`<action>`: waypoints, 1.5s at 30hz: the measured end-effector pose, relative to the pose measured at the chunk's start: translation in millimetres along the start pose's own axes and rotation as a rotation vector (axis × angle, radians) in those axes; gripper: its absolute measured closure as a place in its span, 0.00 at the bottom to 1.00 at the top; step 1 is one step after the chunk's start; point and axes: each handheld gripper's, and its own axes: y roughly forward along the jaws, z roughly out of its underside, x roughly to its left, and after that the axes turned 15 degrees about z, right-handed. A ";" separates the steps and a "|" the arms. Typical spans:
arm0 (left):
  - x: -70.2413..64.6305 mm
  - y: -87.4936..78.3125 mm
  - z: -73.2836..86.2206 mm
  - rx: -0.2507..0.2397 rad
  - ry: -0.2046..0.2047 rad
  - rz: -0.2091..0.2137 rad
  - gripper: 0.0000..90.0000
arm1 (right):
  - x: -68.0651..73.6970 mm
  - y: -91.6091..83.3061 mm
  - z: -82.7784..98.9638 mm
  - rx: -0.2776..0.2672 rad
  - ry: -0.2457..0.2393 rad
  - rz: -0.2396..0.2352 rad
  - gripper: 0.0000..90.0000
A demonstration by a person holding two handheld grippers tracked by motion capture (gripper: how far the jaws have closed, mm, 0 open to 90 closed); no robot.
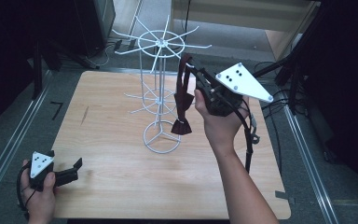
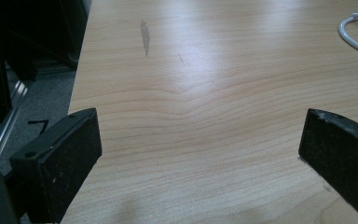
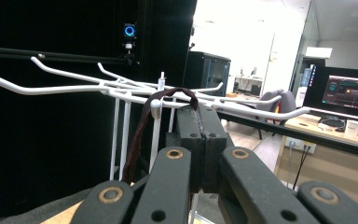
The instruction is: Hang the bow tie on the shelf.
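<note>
**Dark red bow tie held up at a prong of the white wire rack**

The right gripper [image 1: 196,73] is being held high above the wooden surface [image 1: 121,186], level with the top ring of the white wire rack [image 1: 161,93]. Its fingers [image 3: 200,135] are pressing together on the strap of a dark red bow tie [image 1: 182,105]; in the right gripper view no gap is showing between them. The strap [image 3: 142,130] is looping up over the fingertips and is lying at the rounded tip of one rack prong [image 3: 155,108], though whether it is actually resting on that prong is hard to tell. In the high view the bow itself is hanging below the gripper, beside the rack's central post and above its round base ring. The person's right hand [image 1: 221,123] is wrapping around the gripper body, under its grey three-cornered plate [image 1: 243,81].

The left gripper [image 1: 72,170] is sitting low at the near left corner of the surface, held in the left hand [image 1: 39,193]. Its fingers [image 2: 58,163] are standing wide apart with only bare wood between them, and they are pointing towards the middle of the surface. A curve of the rack's base ring [image 2: 356,35] is showing at the top right of the left gripper view, well apart from those fingers.
</note>
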 end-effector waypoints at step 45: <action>0.0 -0.2 0.1 0.000 0.001 0.000 0.00 | -27.9 -0.5 34.3 0.010 0.071 0.005 0.23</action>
